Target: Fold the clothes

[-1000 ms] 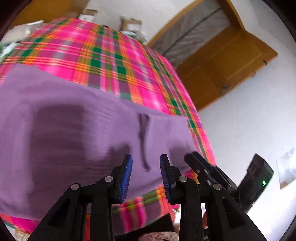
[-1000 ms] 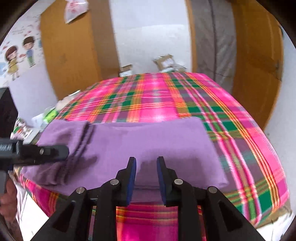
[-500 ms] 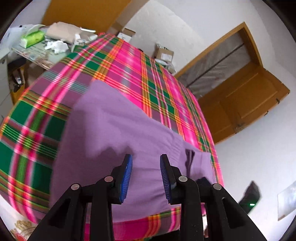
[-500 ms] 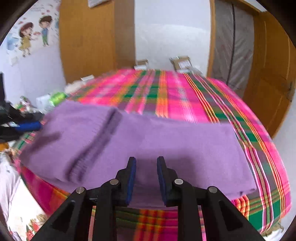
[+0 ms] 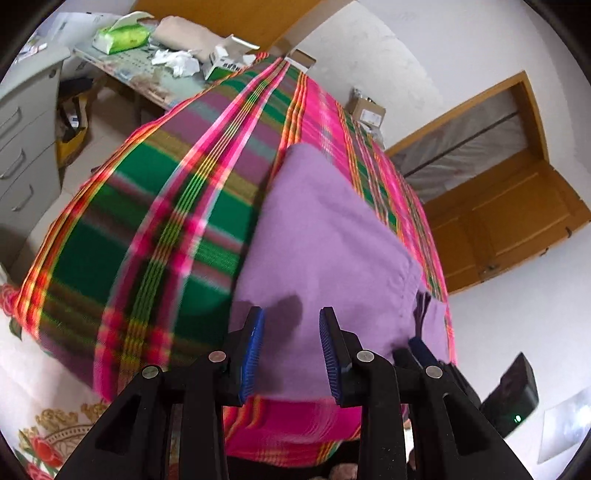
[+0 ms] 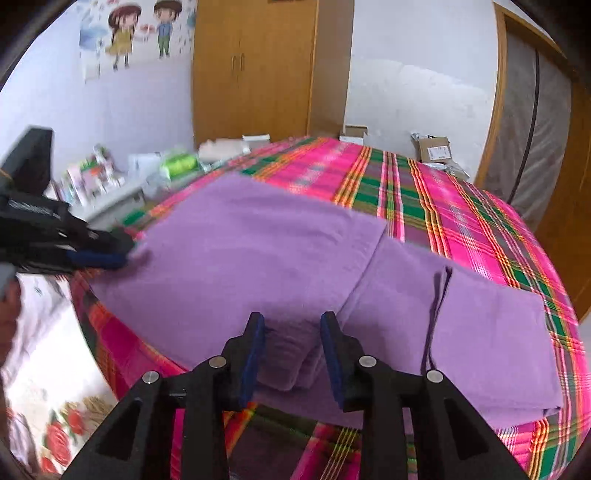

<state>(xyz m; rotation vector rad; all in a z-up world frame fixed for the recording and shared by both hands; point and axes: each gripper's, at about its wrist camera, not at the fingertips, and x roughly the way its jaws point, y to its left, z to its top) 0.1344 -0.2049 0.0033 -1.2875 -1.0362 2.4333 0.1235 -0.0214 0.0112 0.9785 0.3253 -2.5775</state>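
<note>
Right wrist view: both parted, empty grippers, left gripper (image 6: 110, 254) and right gripper (image 6: 291, 354), flank the soft purple knitted garment (image 6: 266, 251), likely to grasp its edges.

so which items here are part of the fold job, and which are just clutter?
Job:
purple garment
plaid bed cover
left gripper
right gripper

Lying about:
green tissue pack
cardboard box
wardrobe
wall sticker

Soft, matt purple knit sweater (image 6: 280, 251) lies on a woven plaid cloth (image 6: 461, 206). Matt black plastic gripper (image 6: 291, 350) has ridged blue pads (image 6: 255, 354). Wardrobe (image 6: 255, 70) is smooth wood.
</note>
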